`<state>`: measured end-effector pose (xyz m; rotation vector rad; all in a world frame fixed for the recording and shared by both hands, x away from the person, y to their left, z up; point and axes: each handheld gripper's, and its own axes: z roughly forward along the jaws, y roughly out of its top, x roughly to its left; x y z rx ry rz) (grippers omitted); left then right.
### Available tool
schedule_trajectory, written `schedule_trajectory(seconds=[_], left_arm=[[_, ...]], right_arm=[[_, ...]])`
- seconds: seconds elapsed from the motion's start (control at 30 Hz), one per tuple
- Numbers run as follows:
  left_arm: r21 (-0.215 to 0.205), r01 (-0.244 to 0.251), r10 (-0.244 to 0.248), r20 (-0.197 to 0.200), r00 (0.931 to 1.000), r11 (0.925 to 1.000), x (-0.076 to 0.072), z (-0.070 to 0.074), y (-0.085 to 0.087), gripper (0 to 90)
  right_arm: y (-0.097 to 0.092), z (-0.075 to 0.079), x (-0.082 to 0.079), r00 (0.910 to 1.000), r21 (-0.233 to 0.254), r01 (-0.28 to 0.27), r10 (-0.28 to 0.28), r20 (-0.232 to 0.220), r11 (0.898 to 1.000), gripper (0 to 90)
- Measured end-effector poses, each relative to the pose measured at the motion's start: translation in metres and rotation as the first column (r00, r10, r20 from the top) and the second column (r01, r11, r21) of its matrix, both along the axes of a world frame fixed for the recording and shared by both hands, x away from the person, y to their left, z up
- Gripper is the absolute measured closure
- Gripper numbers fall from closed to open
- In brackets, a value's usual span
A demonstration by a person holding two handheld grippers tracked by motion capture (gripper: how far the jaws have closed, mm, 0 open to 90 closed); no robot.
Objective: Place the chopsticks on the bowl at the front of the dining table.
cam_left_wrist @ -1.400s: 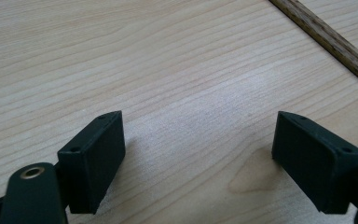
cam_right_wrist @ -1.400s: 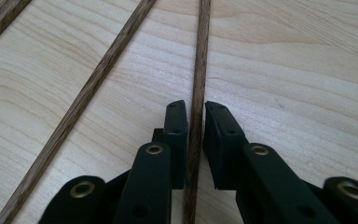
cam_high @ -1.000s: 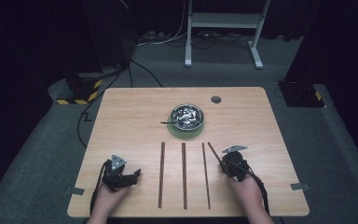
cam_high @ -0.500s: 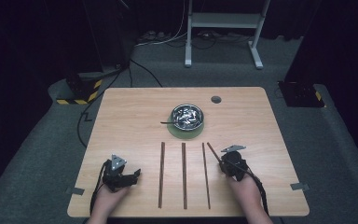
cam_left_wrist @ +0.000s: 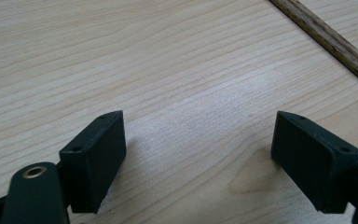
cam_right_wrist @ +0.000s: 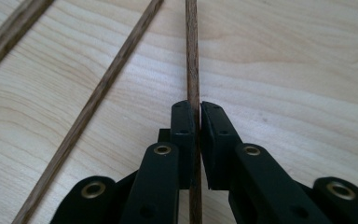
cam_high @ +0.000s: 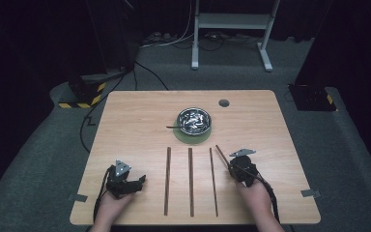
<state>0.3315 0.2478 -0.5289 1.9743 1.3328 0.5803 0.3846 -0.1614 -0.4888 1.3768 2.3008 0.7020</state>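
At the left of the tabletop, the left gripper rests low on the wood with its jaws spread wide and nothing between them; in the left gripper view only bare grain lies between its pads. It seems parked there, out of the way but ready to help. Just beside it three thin wooden sticks lie side by side, well apart from each other, probably laid out so each can be picked singly. Beyond them a metal bowl sits on a green mat, with a dark rod across its rim. On the right, the right gripper is clamped on a fourth stick, the jaws nearly touching around it. That stick runs straight out ahead between the jaws, angled toward the bowl, likely its destination.
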Motion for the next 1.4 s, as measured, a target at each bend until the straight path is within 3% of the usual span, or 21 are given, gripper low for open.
schedule_trajectory(seconds=[0.27,0.47,0.57,0.93,1.4], left_arm=[[-0.005,-0.002,0.002,0.003,1.0,1.0,0.0,0.0,0.0,17.9],[-0.005,-0.003,0.003,0.002,1.0,1.0,0.0,0.0,0.0,18.0],[-0.005,-0.002,0.002,0.002,1.0,1.0,0.0,0.0,0.0,18.0],[-0.007,-0.004,0.004,0.001,1.0,1.0,0.0,0.0,0.0,18.3],[-0.006,-0.004,0.004,0.002,1.0,1.0,0.0,0.0,0.0,18.3]], right_arm=[[0.005,0.028,0.006,0.9989,-0.01,-0.012,0.013,0.044,1.0,83.9],[0.015,0.04,0.015,0.9983,-0.01,-0.018,0.019,0.055,1.0,83.9],[0.019,0.042,0.019,0.9978,-0.021,-0.016,0.017,0.065,1.0,83.9],[0.05,0.043,0.052,0.9969,0.021,-0.031,0.03,0.072,0.999,83.9],[0.081,0.045,0.086,0.9958,0.028,-0.04,0.037,0.083,0.999,83.9]])
